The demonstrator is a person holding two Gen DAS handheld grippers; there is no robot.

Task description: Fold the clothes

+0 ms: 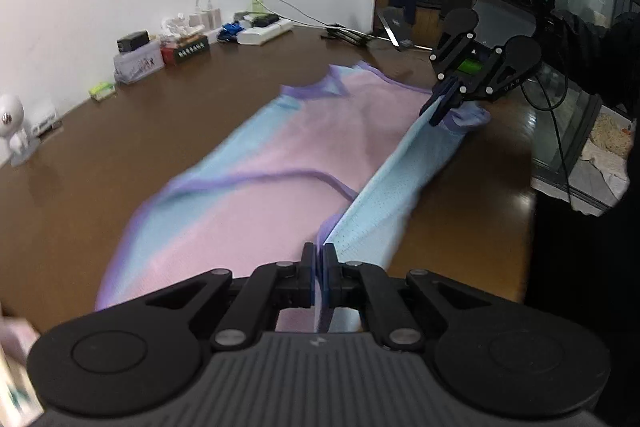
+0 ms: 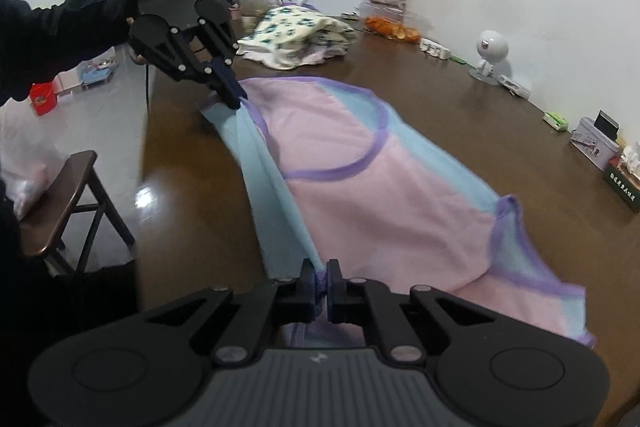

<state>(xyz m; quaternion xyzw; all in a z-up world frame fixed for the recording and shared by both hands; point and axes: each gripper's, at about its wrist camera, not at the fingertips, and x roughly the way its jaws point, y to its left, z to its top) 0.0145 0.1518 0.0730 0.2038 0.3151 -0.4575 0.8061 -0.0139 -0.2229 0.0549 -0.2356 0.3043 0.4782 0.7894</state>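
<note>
The left claw (image 1: 319, 259) is clenched on the pale blue side edge of a pink, blue and purple sleeveless top (image 1: 280, 163), which lies spread along the brown counter (image 1: 120, 131) with that one long edge lifted off the wood. Across the raised edge, the right claw (image 1: 442, 107) is likewise clenched on the same edge near a purple-trimmed armhole, so the blue strip stands taut between the two. Behind the top on the counter sits a heap of patterned cloth (image 2: 296, 35).
</note>
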